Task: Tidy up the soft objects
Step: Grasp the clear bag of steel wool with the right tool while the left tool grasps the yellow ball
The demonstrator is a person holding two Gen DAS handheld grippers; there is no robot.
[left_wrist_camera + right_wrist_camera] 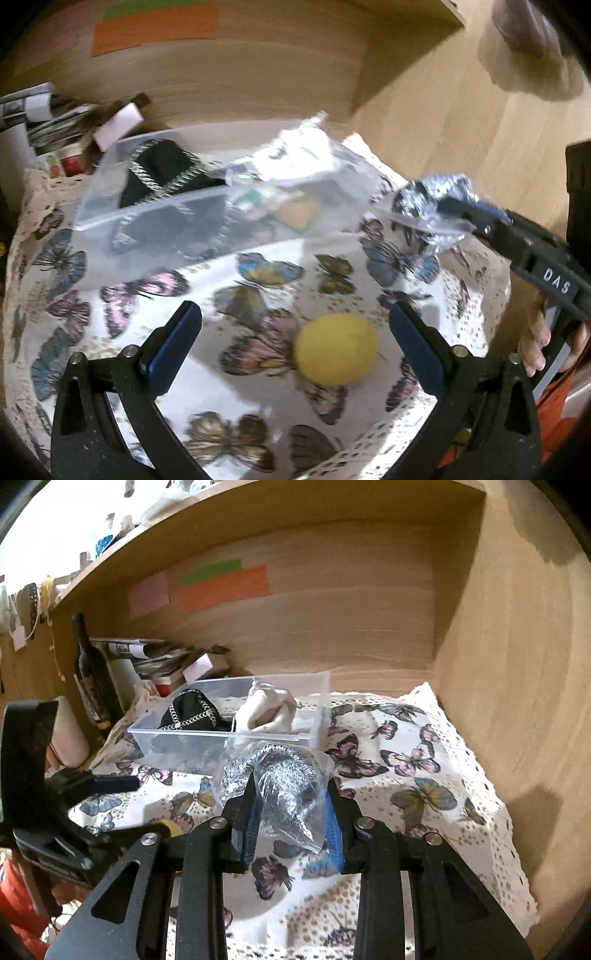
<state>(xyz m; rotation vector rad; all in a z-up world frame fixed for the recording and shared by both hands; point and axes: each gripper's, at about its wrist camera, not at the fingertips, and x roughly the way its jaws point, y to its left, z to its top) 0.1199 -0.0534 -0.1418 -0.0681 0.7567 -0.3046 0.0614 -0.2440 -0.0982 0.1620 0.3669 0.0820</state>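
Note:
My right gripper [291, 805] is shut on a silver knit item in a clear plastic bag [280, 786] and holds it above the butterfly cloth, in front of the clear plastic bin [184, 738]. The bagged item also shows in the left wrist view [428, 206], right of the bin [147, 218]. The bin holds a black chain-strap pouch [192, 710] and a white drawstring pouch [267, 710]. My left gripper [295, 332] is open just above the cloth. A yellow soft ball [336, 349] lies between its fingers, nearer the right one.
The butterfly tablecloth [424, 775] covers a desk inside a wooden alcove with a right side wall [517, 683]. A dark bottle [88, 672], papers and small boxes [162, 657] stand at the back left. A white cylinder [70, 734] stands at the left.

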